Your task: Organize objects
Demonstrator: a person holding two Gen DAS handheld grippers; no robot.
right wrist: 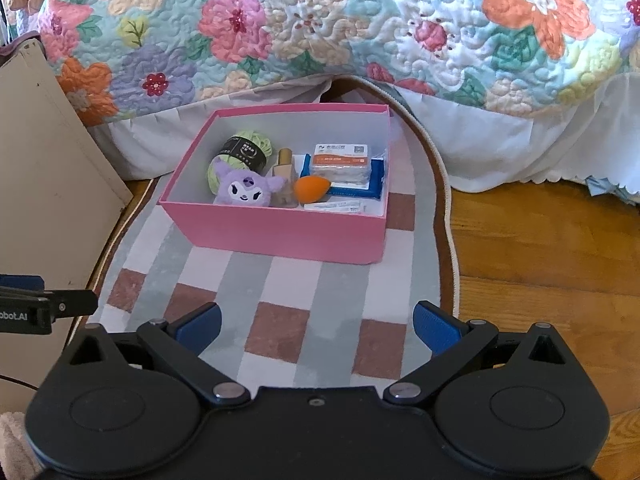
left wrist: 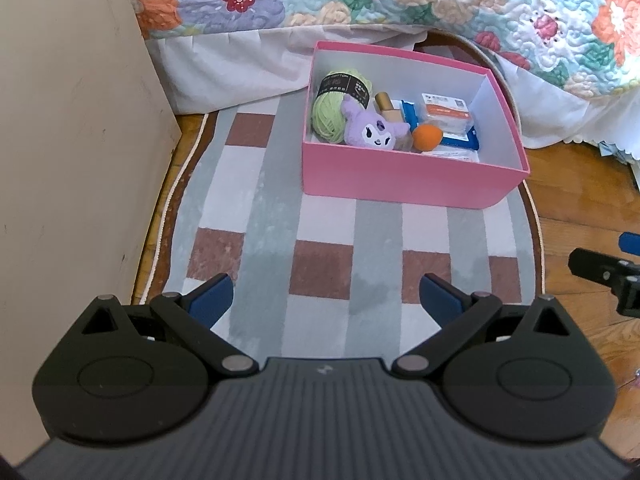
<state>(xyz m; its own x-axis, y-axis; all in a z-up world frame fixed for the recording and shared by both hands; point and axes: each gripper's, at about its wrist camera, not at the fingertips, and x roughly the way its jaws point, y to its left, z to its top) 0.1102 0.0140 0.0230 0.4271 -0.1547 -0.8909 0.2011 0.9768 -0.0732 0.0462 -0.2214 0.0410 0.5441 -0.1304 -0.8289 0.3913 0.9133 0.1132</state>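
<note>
The flowered quilt (right wrist: 360,32) hangs off the bed across the whole background, its white skirt brushing the checked rug (left wrist: 320,240) on the wooden floor (right wrist: 540,240). A beige cabinet panel (left wrist: 60,120) walls in the rug's left side, so any approach looks easiest from the front. On the rug's far end sits the pink box (right wrist: 280,232), lid off, probably the collecting point: everything is already inside it. Packed in there, the green yarn ball (right wrist: 240,152) is at the back left, the purple plush toy (right wrist: 244,190) leans on the front wall, a blue pack (right wrist: 376,176) carries a clear-wrapped packet (right wrist: 342,160), then the small bottle (right wrist: 285,172) and the orange sponge (right wrist: 310,189). The left tool (left wrist: 326,298) and right tool (right wrist: 316,324) both hover well short of the box, spread wide, holding nothing.
</note>
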